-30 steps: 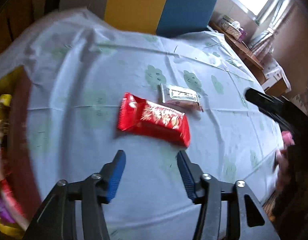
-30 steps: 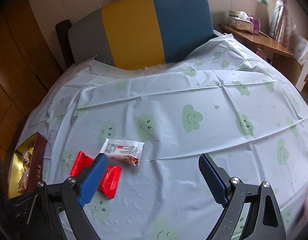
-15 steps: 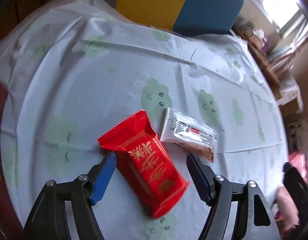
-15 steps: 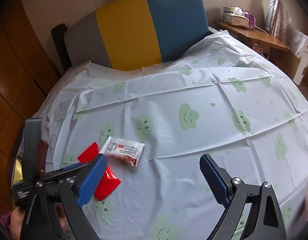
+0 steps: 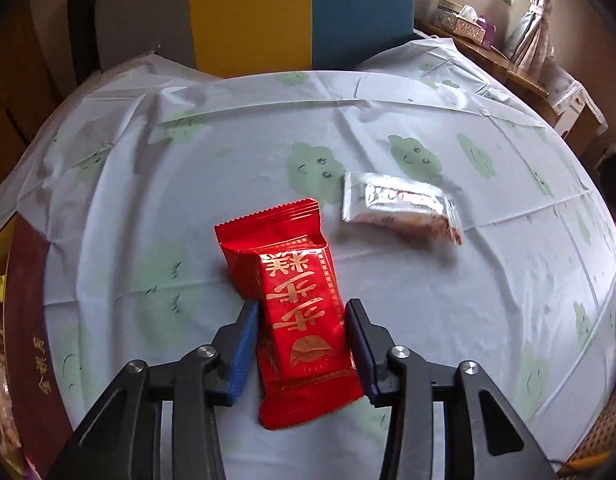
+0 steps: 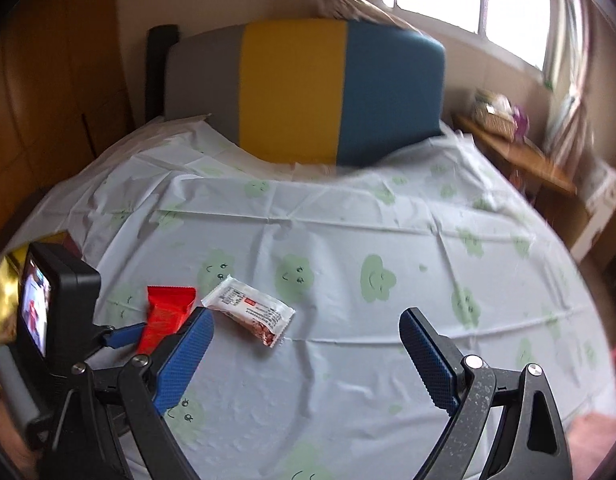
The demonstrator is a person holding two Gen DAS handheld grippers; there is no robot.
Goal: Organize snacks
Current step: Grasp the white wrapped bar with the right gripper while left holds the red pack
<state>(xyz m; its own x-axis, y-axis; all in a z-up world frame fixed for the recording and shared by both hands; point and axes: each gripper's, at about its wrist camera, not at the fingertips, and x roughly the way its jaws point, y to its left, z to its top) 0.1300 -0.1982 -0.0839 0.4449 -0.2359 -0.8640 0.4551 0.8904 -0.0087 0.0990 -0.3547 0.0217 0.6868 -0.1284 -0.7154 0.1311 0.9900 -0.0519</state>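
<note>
Pale-blue tablecloth (image 5: pixel 387 312) printed with green smiling clouds covers the whole table, creased in straight fold lines. Behind its far edge stands a padded backrest (image 6: pixel 304 92) in grey, yellow and blue panels, with a wooden side shelf (image 6: pixel 519 156) to its right under the window. At the table's left edge lies a dark-red box (image 5: pixel 28 320) with gold lettering on its rim and gold-wrapped sweets inside.

Both tools hang over the near part of the cloth. The right gripper (image 6: pixel 306 344) stands wide apart with nothing between its blue pads, over bare cloth. The left gripper (image 5: pixel 302 344) has just been closing, and its pads now sit against both long sides of the red snack packet (image 5: pixel 296 300), which lies flat on the cloth with its crimped far end pointing away. Just beside that packet, to its right and apart from it, lies a smaller white snack bar wrapper (image 5: pixel 399 208), untouched.
</note>
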